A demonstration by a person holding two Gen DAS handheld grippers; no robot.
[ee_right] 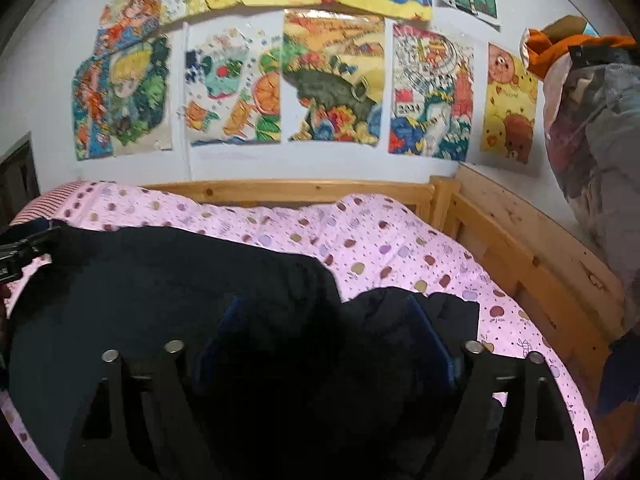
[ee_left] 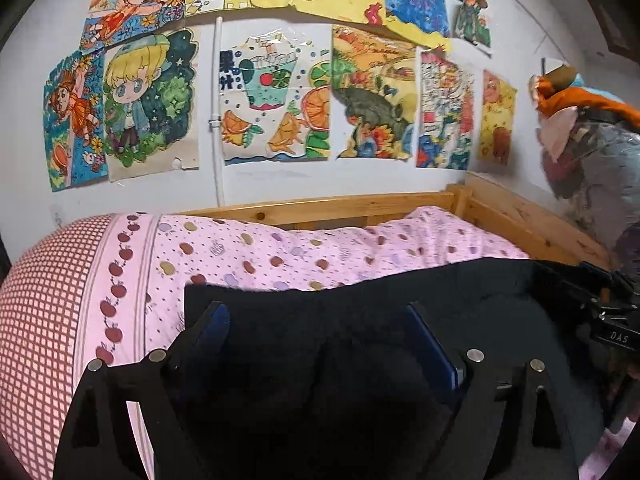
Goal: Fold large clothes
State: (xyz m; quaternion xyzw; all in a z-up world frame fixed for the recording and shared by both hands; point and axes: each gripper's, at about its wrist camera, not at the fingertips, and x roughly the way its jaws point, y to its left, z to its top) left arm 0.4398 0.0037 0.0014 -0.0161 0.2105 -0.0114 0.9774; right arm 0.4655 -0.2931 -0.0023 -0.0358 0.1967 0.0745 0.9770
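A large black garment (ee_left: 360, 320) lies spread on the pink apple-print bed cover (ee_left: 320, 248). My left gripper (ee_left: 316, 320) is open, its blue-padded fingers (ee_left: 432, 344) wide apart just above the garment near its left end. In the right wrist view the same garment (ee_right: 160, 280) covers the left and middle of the bed cover (ee_right: 400, 240). My right gripper (ee_right: 324, 320) is open over the bunched right end of the garment. The right gripper also shows at the right edge of the left wrist view (ee_left: 608, 312).
A wooden bed frame (ee_left: 360, 204) runs along the back and right side (ee_right: 540, 248). A white wall with several children's drawings (ee_left: 276, 96) stands behind. A bag of clothes (ee_right: 596, 128) hangs at the right. A checked pillow (ee_left: 40, 300) lies at the left.
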